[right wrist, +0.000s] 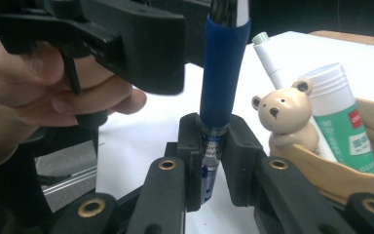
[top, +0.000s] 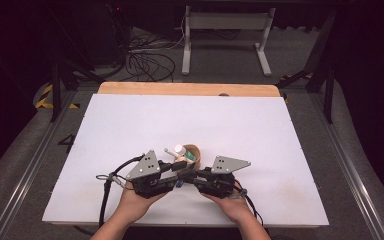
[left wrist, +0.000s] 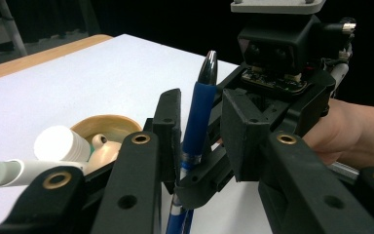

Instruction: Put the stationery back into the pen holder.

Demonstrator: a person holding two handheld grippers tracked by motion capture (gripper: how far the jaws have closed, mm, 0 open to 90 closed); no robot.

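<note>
My right fingers (right wrist: 213, 163) are clamped on the lower barrel of the pen (right wrist: 222, 73), which stands upright at the centre of the right gripper view: a deep blue rubbery grip sleeve above a clear section with printing on it. In the left gripper view the same pen (left wrist: 198, 109) rises through the middle of the frame with a glossy dark tip, and my left fingers (left wrist: 202, 129) stand loosely parted around it, not pressing. Low in the middle of the high view, both meet above the white counter (top: 130, 125), just in front of the wooden holder (top: 195, 150).
</note>
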